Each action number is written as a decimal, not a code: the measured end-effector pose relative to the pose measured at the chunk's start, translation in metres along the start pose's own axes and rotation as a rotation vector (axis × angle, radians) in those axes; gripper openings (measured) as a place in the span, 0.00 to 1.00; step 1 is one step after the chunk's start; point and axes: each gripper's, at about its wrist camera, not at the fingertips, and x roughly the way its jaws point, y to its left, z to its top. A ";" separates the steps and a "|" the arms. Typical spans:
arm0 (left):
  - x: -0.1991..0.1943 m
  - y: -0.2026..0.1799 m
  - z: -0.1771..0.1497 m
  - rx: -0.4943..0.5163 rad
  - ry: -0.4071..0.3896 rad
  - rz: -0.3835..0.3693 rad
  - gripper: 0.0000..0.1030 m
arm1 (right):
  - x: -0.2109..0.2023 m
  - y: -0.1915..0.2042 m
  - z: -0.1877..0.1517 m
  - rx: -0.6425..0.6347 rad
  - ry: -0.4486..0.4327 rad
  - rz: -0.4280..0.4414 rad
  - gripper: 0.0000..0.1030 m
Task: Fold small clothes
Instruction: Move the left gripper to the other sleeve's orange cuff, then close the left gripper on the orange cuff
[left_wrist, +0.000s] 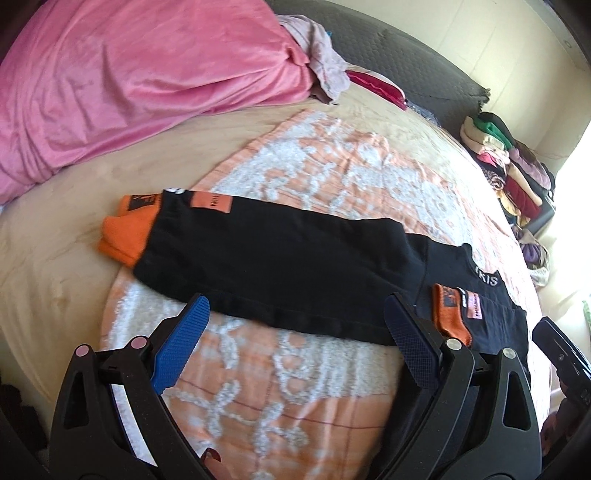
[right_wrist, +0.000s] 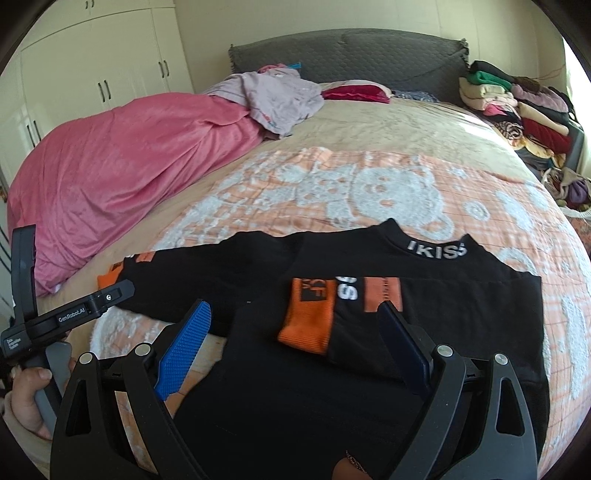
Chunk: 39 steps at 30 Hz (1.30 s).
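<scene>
Hanging wide open just above the bed, left tool (left_wrist: 295, 339) over the near edge of the black shirt (left_wrist: 295, 266), right tool (right_wrist: 295, 339) over its body, both holding nothing. Lying flat on the orange and white blanket (right_wrist: 332, 192), one sleeve folded across the chest with its orange cuff (right_wrist: 306, 325) on top, the other sleeve stretched out to the left. Farther back: pink quilt (right_wrist: 110, 158), stacked clothes (right_wrist: 517, 107), grey headboard (right_wrist: 351, 55).
</scene>
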 end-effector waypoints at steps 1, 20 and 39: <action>0.000 0.006 0.000 -0.010 0.001 0.003 0.86 | 0.002 0.004 0.000 -0.007 0.004 0.003 0.88; 0.022 0.091 -0.016 -0.234 0.081 -0.086 0.69 | 0.041 0.068 -0.012 -0.102 0.094 0.106 0.88; 0.055 0.110 0.011 -0.318 -0.005 -0.024 0.57 | 0.062 0.082 -0.032 -0.113 0.161 0.135 0.88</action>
